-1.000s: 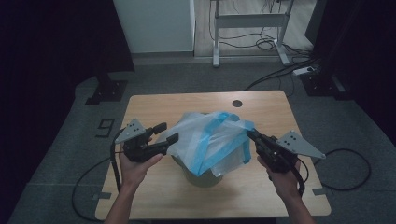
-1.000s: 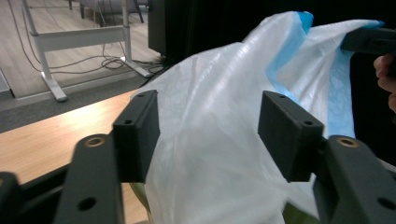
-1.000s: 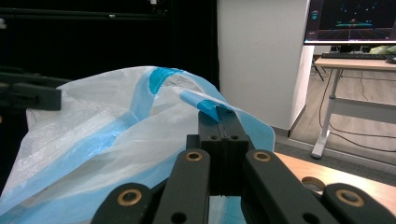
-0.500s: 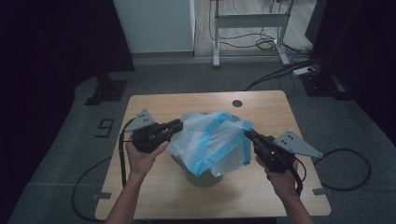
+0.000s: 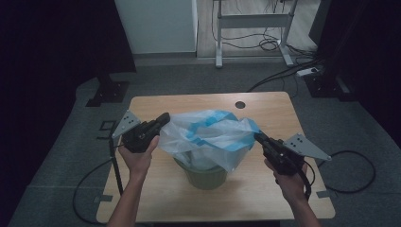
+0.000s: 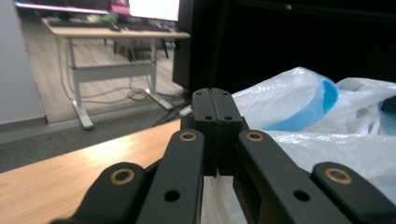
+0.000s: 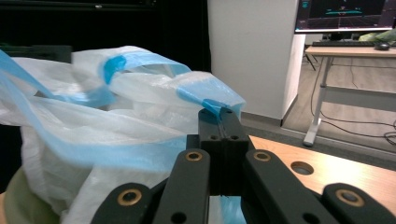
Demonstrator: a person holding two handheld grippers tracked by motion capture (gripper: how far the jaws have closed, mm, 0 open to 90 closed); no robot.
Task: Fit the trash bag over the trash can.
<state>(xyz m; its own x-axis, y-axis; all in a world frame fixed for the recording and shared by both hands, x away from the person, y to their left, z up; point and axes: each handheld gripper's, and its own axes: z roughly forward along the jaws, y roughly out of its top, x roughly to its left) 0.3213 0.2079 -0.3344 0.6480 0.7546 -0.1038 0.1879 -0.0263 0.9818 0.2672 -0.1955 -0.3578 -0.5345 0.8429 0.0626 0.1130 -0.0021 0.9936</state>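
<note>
- Two grippers hold one thing between them: a white plastic bag [image 5: 210, 137] with a blue drawstring band, draped over a small green bin [image 5: 205, 174] that stands near the middle of the counter [image 5: 156, 106].
- We judge that we hold the bag by opposite sides so that its mouth spreads wide and can be drawn down around the bin's rim; one grip alone would let the film sag shut.
- The left gripper [image 5: 162, 121] sits at nine o'clock of the bag in the high view. Its jaws have just been closing and now stand together; in the left gripper view [image 6: 215, 100] white film shows below the tips, so we take it that they pinch the bag's left edge, though the nip itself is hard to see.
- The right gripper [image 5: 259, 138] sits at three o'clock of the bag. In the right gripper view [image 7: 219, 116] its jaws are clamped on a fold of the blue band, which rises from between the tips toward twelve o'clock.
- From the left jaws the bag billows off toward two o'clock; from the right jaws it spreads toward ten o'clock, with the bin's green wall [image 7: 11, 205] low at seven o'clock.
- The bag is not yet seated; most of it bunches above the bin's rim.
</note>
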